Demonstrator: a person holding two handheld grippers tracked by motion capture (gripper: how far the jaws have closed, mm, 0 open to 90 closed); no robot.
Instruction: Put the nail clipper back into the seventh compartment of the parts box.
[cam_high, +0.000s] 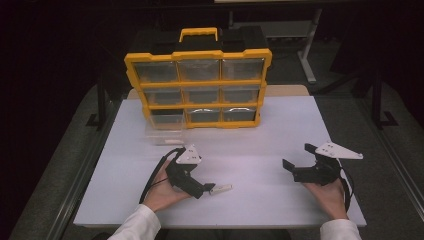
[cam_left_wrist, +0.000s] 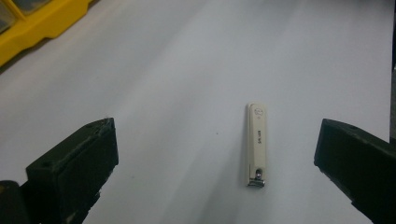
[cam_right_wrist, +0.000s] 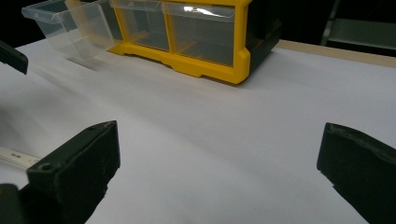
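— Looking at the flat white tabletop (cam_high: 260, 145): what's on it?
— A yellow plastic drawer organiser (cam_high: 198, 87), one clear drawer (cam_high: 165, 131) pulled out; a cream nail clipper (cam_left_wrist: 257, 143) lies between the left gripper (cam_left_wrist: 215, 163)'s spread jaws.
— Right gripper (cam_right_wrist: 217, 163)?
— Gaping, holding nothing. Dark room behind.

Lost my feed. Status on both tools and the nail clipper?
Left tool open, empty. Right tool open, empty. Nail clipper flat on table, between left jaws. Nothing blocking.

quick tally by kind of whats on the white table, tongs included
yellow plastic organiser cabinet with clear drawers: 1
clear plastic drawer pulled out at its bottom left: 1
cream and metal nail clipper: 1
black two-jaw tongs, left and right: 2
total: 5
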